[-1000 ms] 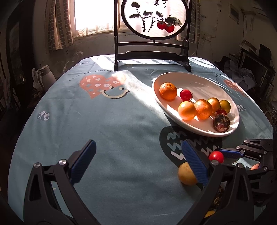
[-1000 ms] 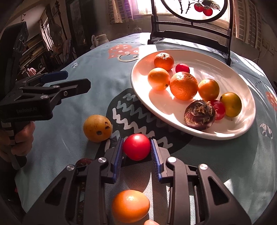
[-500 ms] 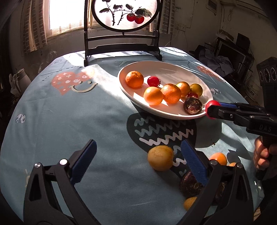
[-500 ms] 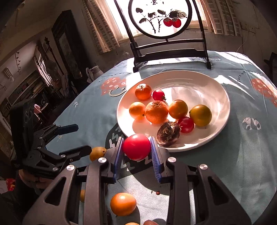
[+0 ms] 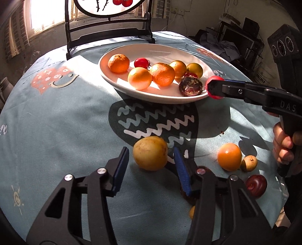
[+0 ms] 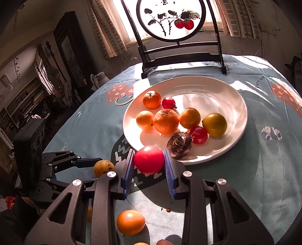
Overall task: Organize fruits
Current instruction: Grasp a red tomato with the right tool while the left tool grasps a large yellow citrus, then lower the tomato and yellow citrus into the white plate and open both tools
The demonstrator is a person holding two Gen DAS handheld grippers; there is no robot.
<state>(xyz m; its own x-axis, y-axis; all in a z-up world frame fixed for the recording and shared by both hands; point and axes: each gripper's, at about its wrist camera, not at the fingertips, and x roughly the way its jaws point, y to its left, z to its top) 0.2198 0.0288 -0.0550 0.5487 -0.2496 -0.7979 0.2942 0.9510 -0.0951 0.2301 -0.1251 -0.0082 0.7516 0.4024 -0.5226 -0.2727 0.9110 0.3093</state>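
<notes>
Screen (image 5: 105, 11) behind plate (image 5: 132, 90): top cut by left view's edge. Dark fruit (image 5: 186, 194) near plate, mostly hidden behind left gripper's (image 5: 151, 167) right finger; kind unclear. Small yellow fruit (image 5: 192, 212) by it, half hidden. Right view: fruit (image 6: 140, 243) at bottom edge cut off. Tablecloth text (image 6: 261, 81) too small to read.

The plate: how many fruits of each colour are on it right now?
On the plate:
Orange fruits: 4
Red fruits: 2
Yellow-green fruit: 1
Dark brown fruit: 1
Total: 8
The red tomato in the right gripper is not on the plate, so it is not counted.
</notes>
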